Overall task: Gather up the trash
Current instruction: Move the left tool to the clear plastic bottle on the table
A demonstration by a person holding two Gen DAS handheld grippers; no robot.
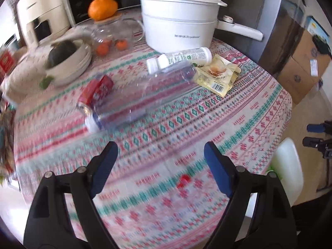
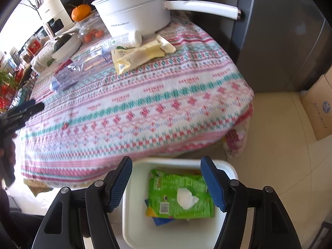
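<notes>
A clear bottle [image 1: 132, 101] lies on the table [image 1: 238, 112], before the pot [image 1: 176, 20]. A can [image 1: 95, 91] lies left of it, a wrapper [image 1: 217, 74] right. The bin [image 2: 132, 217] stands on the floor beside the table.

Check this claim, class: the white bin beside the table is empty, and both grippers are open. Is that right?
Not quite. The right wrist view shows the white bin already holding a green wrapper. The rest stands: left gripper and right gripper are open.

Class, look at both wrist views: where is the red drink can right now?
In the left wrist view, the red can lies on its side left of centre on the tablecloth, between the stacked bowls and the clear plastic bottle.
</notes>
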